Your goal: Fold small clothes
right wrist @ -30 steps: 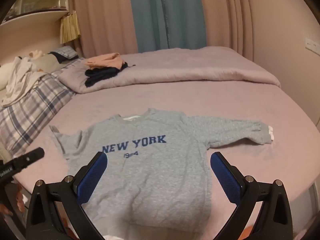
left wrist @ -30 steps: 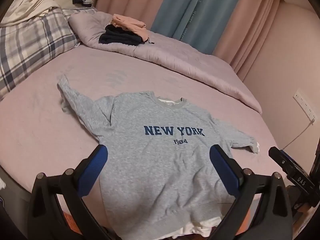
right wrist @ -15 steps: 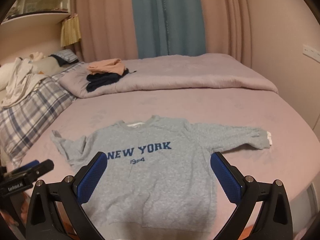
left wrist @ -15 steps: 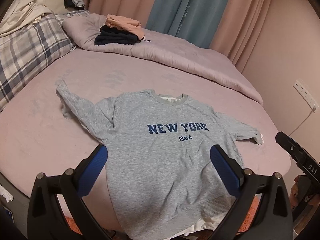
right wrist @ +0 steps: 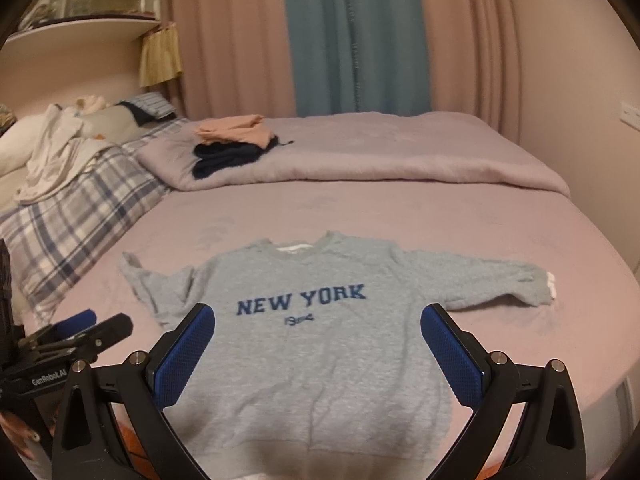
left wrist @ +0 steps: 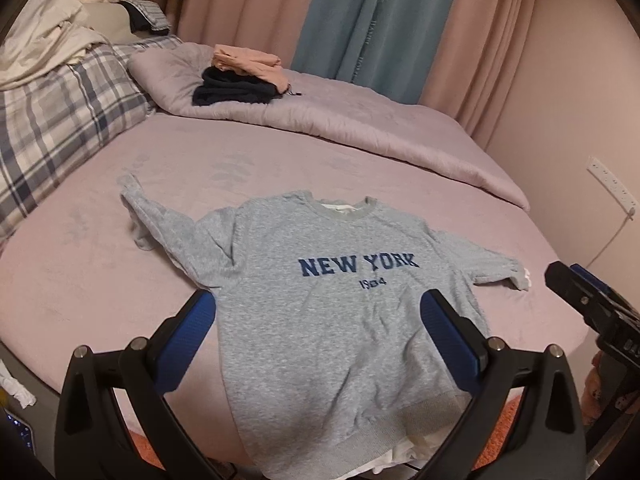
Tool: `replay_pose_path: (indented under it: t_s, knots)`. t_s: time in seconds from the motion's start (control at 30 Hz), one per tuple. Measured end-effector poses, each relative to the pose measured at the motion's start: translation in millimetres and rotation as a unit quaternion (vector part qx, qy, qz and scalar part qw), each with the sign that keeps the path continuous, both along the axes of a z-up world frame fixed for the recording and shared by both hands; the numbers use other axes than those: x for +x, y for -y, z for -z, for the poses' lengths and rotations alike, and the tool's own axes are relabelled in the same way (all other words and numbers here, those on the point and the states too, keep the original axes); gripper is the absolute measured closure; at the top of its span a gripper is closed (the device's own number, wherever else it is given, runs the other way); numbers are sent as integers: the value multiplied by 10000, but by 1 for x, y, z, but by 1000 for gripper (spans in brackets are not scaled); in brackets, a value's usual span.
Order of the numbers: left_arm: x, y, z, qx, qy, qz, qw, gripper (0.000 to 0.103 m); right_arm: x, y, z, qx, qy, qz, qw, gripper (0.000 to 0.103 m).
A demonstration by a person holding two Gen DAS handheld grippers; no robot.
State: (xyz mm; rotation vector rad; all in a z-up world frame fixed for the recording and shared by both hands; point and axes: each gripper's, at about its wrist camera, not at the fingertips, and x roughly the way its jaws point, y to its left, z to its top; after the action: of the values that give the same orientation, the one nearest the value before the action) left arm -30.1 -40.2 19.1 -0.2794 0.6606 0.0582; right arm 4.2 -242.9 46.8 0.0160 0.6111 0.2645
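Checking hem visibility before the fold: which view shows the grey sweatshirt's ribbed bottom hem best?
Left wrist view: the grey NEW YORK sweatshirt shows its ribbed hem sharply at the bed edge, white fabric peeking beneath. In the right wrist view the hem is blurred, washed out and partly behind the claw.

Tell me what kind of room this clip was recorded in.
Most likely a home bedroom. A bed with a pink sheet fills the view, a plaid pillow lies at its head, and floor-length pink and teal curtains hang behind. A grey sweatshirt is spread flat on the bed for folding.
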Motion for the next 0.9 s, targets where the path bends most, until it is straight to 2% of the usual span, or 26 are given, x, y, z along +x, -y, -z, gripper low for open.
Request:
replay_pose_path:
  t_s: [0.33, 0.57, 0.73, 0.9]
  knots:
    - [6, 5, 2, 235, -192, -147, 9994, 1, 2, -4, -2, 253, 60, -326, 9991, 1]
    - [15, -1, 9, 14, -324, -174, 9993, 1, 11, -3, 6, 288, -153, -266, 9991, 1]
    - [19, -3, 16, 75, -457, -181, 9988, 1, 17, -1, 11, 338, -301, -249, 9987, 1]
    - [25, -6, 27, -64, -659, -172, 9977, 2, 25, 2, 17, 304, -434, -231, 9983, 1]
